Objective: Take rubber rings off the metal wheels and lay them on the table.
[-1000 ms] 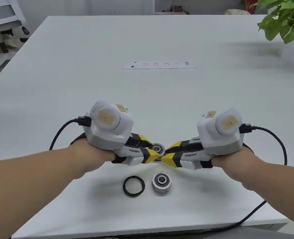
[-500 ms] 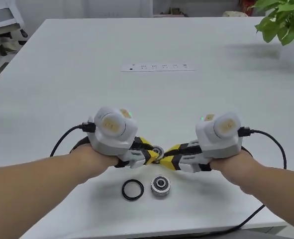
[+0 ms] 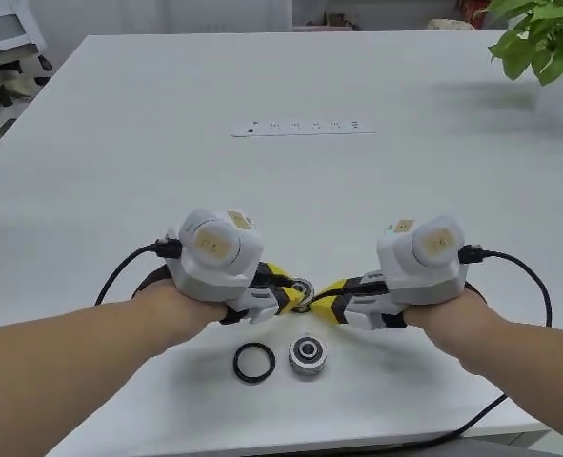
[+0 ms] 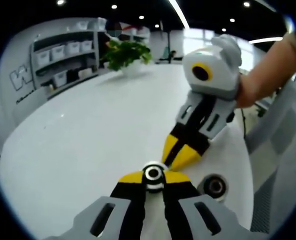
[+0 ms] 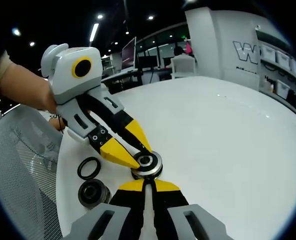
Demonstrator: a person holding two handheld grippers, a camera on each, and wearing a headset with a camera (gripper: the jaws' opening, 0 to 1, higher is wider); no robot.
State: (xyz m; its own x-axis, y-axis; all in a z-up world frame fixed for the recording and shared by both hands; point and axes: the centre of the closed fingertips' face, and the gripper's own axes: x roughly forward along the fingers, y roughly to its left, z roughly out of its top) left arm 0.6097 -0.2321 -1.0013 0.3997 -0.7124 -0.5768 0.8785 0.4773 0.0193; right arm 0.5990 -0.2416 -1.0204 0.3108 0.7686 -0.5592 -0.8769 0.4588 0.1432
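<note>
Head view: rubber ring (image 3: 253, 363) beside second wheel (image 3: 308, 354).
Left gripper (image 4: 153, 178): clamped on raised wheel (image 4: 153, 172).
Right gripper (image 5: 145, 184): jaws together at its rim.

Bright even light, soft shadows on white table (image 3: 167, 143), ceiling strip lights (image 5: 94, 31) glaring, fisheye edges curved

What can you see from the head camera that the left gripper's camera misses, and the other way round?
Head view, not left gripper view: a loose black ring on the table, a socket strip, the person's left forearm. Left gripper view, not head view: shelves with bins, ceiling lights. Both: the wheel held in the left gripper, the right gripper touching it, a second wheel on the table, the plant.
</note>
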